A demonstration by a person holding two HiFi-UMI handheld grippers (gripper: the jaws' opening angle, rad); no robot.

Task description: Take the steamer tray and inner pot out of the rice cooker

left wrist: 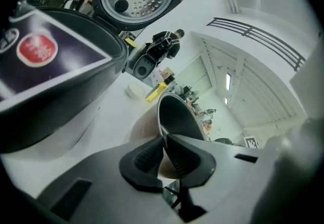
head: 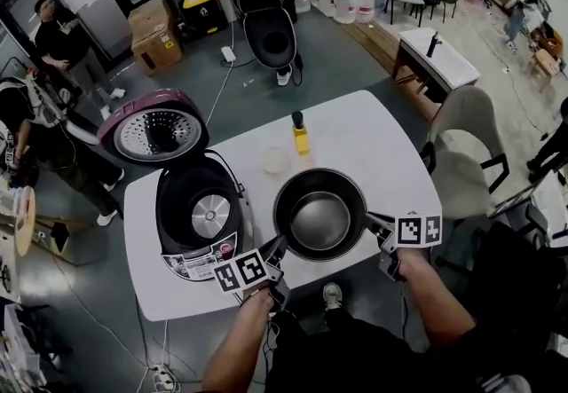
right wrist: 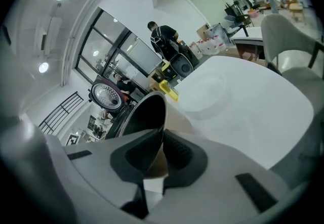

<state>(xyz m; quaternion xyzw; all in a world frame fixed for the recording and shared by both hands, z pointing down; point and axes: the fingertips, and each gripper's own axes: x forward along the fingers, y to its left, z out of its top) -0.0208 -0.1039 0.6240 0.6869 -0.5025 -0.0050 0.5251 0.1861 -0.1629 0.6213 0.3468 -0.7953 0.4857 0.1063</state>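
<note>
— Where is the inner pot?
— The inner pot is out of the cooker, between my two grippers. My left gripper is clamped narrow on its left rim, and my right gripper on the right rim.
— Is it down on the table?
— It is over the table; whether the base touches, I can't quite tell.
— And around it?
— The rice cooker stands just left of my left gripper, lid up. Beyond the pot are a pale round disc and a yellow bottle.
</note>
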